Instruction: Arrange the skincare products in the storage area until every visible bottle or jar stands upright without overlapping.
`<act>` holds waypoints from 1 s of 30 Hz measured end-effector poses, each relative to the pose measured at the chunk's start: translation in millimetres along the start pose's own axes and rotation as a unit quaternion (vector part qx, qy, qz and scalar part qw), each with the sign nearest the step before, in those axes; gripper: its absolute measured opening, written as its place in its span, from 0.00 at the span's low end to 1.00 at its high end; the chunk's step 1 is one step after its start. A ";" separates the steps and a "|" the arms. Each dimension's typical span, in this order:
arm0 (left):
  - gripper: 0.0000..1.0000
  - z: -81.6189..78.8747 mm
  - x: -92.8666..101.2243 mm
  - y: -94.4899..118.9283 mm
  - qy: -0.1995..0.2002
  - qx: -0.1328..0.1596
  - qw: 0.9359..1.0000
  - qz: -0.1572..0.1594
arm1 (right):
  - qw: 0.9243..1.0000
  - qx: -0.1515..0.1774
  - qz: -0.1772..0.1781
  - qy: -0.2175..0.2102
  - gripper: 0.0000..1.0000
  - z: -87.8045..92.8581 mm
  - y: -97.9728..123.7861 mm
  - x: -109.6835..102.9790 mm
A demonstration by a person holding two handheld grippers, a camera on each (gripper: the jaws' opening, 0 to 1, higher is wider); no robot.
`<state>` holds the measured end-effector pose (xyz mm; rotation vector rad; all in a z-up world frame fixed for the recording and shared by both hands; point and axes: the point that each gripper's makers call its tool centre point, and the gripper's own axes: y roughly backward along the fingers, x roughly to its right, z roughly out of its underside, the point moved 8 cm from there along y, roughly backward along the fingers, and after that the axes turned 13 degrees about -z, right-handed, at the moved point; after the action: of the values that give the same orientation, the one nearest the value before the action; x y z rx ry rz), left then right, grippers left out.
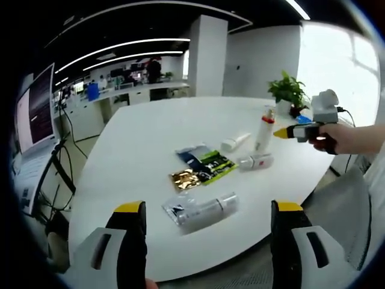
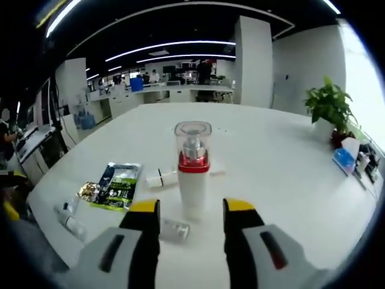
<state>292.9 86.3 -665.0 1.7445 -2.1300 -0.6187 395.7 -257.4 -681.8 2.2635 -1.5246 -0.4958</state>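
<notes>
A white pump bottle [image 2: 192, 174] with a red band and clear cap stands upright on the white table [image 2: 277, 180]. My right gripper [image 2: 192, 208] is open, with the bottle's base just beyond the gap between its jaws and no contact. A small red-banded bottle [image 2: 174, 230] lies on its side, partly hidden by the left jaw. A white tube [image 2: 162, 177] also lies flat. In the left gripper view the upright bottle [image 1: 263, 129], the lying bottle [image 1: 255, 161] and the tube [image 1: 234, 142] are far off. A plastic-wrapped bottle [image 1: 204, 211] lies near my open left gripper [image 1: 207, 208]. The right gripper [image 1: 295, 132] comes in from the right.
Dark and green sachets [image 1: 204, 165] and a gold sachet [image 1: 185, 179] lie flat mid-table. A potted plant [image 2: 329, 105] and a blue item [image 2: 344, 159] sit at the far right edge. A monitor [image 1: 36, 108] stands off the table to the left. A hand [image 1: 337, 138] holds the right gripper.
</notes>
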 end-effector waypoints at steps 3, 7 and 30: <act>0.83 -0.7 0.2 0.6 0.005 0.002 1.000 0.002 | 1.000 -0.006 -0.016 -0.004 0.47 5.3 10.5 -2.9; 0.84 -3.2 0.2 1.9 0.016 0.012 1.000 0.004 | 0.999 -0.024 -0.040 0.003 0.52 14.7 24.2 -9.4; 0.84 -4.0 4.9 4.4 0.013 0.008 1.000 0.003 | 0.985 0.038 -0.166 -0.013 0.73 20.5 70.8 -40.2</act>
<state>290.3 81.7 -659.4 1.7451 -2.1267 -0.5757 314.7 -246.8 -662.0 2.5952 -1.1977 -0.5680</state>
